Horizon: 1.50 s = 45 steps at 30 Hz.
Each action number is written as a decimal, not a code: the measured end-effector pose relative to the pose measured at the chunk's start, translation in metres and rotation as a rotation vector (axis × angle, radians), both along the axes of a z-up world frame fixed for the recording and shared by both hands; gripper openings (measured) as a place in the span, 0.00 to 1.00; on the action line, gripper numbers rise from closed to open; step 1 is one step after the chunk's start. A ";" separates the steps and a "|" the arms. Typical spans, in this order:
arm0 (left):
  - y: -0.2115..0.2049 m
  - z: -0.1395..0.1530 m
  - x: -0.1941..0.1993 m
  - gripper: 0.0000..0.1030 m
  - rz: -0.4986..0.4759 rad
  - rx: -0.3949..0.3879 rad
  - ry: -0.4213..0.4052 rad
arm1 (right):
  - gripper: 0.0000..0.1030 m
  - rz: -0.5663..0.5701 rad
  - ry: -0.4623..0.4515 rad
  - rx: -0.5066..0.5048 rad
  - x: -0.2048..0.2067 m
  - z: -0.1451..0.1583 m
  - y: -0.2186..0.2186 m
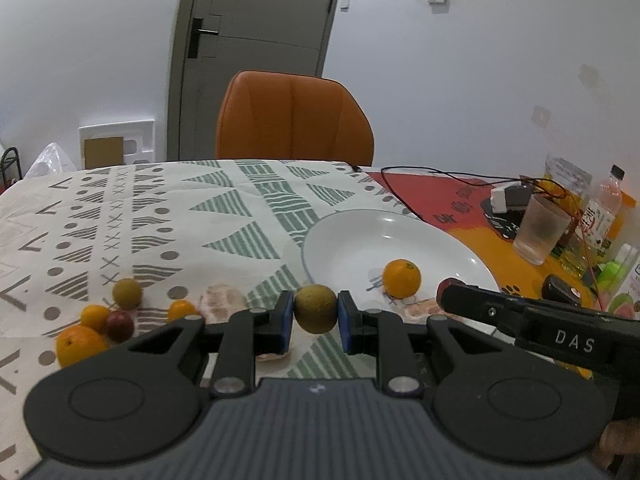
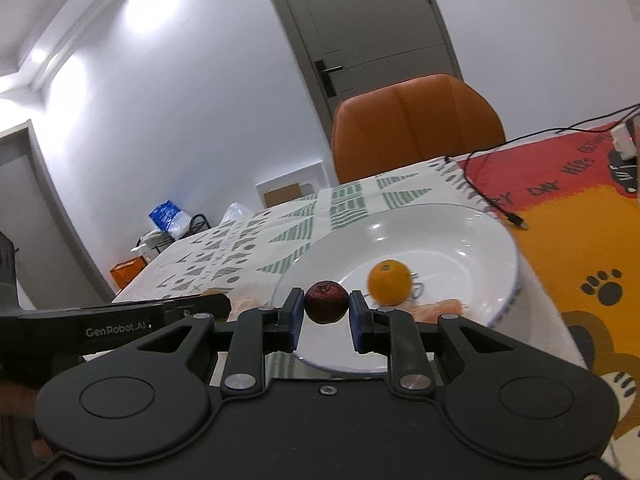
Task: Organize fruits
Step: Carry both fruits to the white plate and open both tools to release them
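My left gripper [image 1: 316, 314] is shut on a round green-brown fruit [image 1: 315, 308], held just left of the white plate [image 1: 352, 236]. My right gripper [image 2: 326, 307] is shut on a dark red fruit [image 2: 326, 301] over the plate's near rim [image 2: 496, 312]. One orange [image 1: 402, 278] lies in the plate; it also shows in the right wrist view [image 2: 389, 282]. Pink peeled pieces [image 2: 440, 307] lie beside it. Several fruits sit on the cloth at left: a green one [image 1: 127, 293], small oranges [image 1: 95, 317], a dark red one [image 1: 119, 325] and a larger orange [image 1: 78, 345].
An orange chair [image 1: 294, 118] stands behind the table. A frosted cup [image 1: 541, 229], bottles [image 1: 602, 210] and packets crowd the right side. A black cable [image 2: 496, 204] runs across the red-and-orange mat [image 2: 580, 240]. A pink peeled piece [image 1: 222, 300] lies on the patterned cloth.
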State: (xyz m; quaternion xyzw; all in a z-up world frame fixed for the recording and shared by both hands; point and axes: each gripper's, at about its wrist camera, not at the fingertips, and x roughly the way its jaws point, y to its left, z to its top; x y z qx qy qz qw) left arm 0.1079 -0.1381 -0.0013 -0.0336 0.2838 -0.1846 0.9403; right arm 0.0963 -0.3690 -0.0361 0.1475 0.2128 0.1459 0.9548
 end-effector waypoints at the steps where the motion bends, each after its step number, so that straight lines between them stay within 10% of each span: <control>1: -0.002 0.000 0.001 0.21 -0.004 0.004 0.001 | 0.22 -0.006 0.000 0.003 0.000 -0.001 -0.003; 38: -0.006 -0.001 0.014 0.25 0.045 0.018 0.011 | 0.22 -0.097 0.006 0.051 0.011 -0.008 -0.031; 45: 0.015 0.001 0.012 0.36 0.083 0.000 0.022 | 0.39 -0.103 -0.002 0.035 0.009 -0.006 -0.026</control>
